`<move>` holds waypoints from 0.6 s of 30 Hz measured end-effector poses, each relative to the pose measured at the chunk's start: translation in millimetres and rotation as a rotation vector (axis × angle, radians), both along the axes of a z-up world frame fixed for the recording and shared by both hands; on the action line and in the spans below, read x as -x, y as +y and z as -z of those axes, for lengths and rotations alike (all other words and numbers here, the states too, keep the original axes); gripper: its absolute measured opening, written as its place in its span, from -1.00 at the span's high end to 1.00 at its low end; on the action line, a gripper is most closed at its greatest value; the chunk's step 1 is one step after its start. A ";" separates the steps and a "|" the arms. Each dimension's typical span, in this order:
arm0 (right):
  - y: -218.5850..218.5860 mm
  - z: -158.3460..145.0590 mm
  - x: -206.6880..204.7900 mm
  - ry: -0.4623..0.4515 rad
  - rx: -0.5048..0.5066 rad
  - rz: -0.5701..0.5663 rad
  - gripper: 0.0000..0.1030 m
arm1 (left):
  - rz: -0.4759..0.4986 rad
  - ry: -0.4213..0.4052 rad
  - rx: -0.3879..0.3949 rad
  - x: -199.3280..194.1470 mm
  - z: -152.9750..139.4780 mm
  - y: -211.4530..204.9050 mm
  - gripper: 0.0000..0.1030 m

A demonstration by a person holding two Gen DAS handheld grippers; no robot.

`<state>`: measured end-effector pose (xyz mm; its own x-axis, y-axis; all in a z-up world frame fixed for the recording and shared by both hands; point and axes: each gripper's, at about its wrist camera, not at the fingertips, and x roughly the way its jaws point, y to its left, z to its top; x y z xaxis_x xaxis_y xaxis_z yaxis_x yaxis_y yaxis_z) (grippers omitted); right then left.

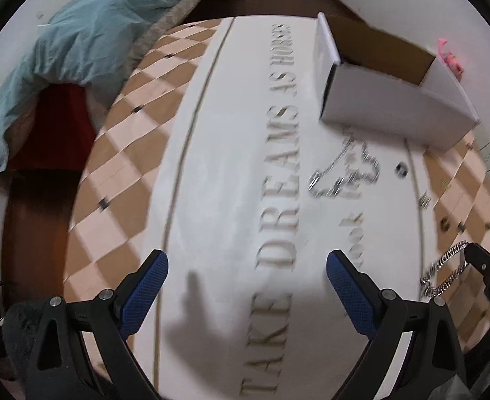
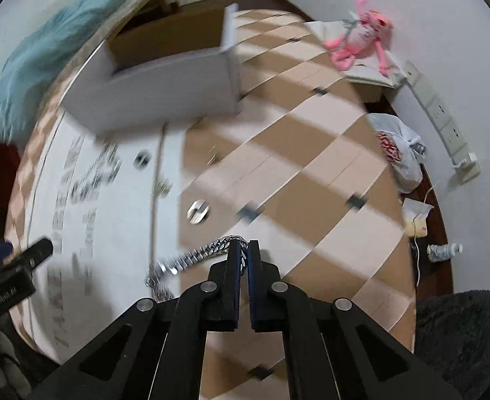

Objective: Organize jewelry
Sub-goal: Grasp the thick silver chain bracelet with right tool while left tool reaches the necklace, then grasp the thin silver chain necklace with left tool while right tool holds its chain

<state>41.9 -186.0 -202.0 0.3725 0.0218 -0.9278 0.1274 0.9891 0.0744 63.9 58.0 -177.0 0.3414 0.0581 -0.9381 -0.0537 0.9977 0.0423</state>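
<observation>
My right gripper (image 2: 243, 245) is shut on a thick silver chain (image 2: 191, 256), which hangs off to the left above the table; the chain also shows in the left wrist view (image 1: 445, 271) beside the right gripper (image 1: 478, 260). My left gripper (image 1: 246, 263) is open and empty over the white lettered mat (image 1: 238, 173). A pile of silver chains (image 1: 348, 170) lies on the mat below an open white cardboard box (image 1: 395, 100), which also shows in the right wrist view (image 2: 164, 90). Small rings (image 1: 401, 169) (image 2: 198, 211) lie nearby.
The table has a brown and cream checked cloth (image 2: 311, 173). A blue blanket (image 1: 88, 36) lies at the far left. A pink plush toy (image 2: 361, 40), a white plastic bag (image 2: 398, 153) and a wall power strip (image 2: 445, 126) are at the right.
</observation>
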 end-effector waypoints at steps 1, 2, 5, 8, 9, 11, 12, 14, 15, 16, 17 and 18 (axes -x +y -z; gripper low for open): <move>-5.8 -1.5 -4.6 -0.003 -0.009 0.012 0.92 | 0.005 -0.001 0.016 -6.6 -0.2 -1.1 -0.88; -12.3 -3.9 -10.3 -0.009 -0.021 0.029 0.92 | 0.019 -0.006 0.027 -12.9 -0.8 -4.4 -0.88; -28.1 -8.1 -28.7 -0.016 -0.045 0.056 0.92 | 0.078 0.006 0.033 -33.3 3.6 -17.4 -0.87; -32.6 -8.6 -41.3 -0.018 -0.054 0.065 0.93 | 0.141 0.041 0.034 -48.8 15.3 -34.2 -0.87; -34.1 -7.4 -44.3 -0.015 -0.061 0.068 0.93 | 0.160 0.050 0.036 -52.8 19.0 -38.8 -0.86; -34.9 -5.9 -48.0 -0.011 -0.068 0.069 0.92 | 0.187 0.059 0.046 -57.2 25.0 -47.4 -0.69; -35.7 -4.3 -49.6 -0.006 -0.074 0.071 0.92 | 0.191 0.054 0.047 -58.9 25.1 -49.8 -0.67; -38.6 -2.5 -52.2 0.000 -0.086 0.075 0.92 | 0.211 0.035 0.049 -60.7 22.6 -55.6 -0.47; -38.0 -1.5 -51.7 0.002 -0.093 0.077 0.92 | 0.222 0.026 0.050 -60.1 20.5 -58.5 -0.18; -37.9 -0.2 -51.6 0.007 -0.100 0.077 0.92 | 0.239 0.011 0.050 -59.2 17.3 -62.6 0.26; -37.4 1.0 -50.5 0.011 -0.107 0.076 0.92 | 0.251 0.006 0.054 -59.8 15.7 -65.6 0.52; -37.1 1.8 -50.1 0.014 -0.114 0.077 0.92 | 0.259 0.008 0.062 -60.5 15.1 -68.3 0.94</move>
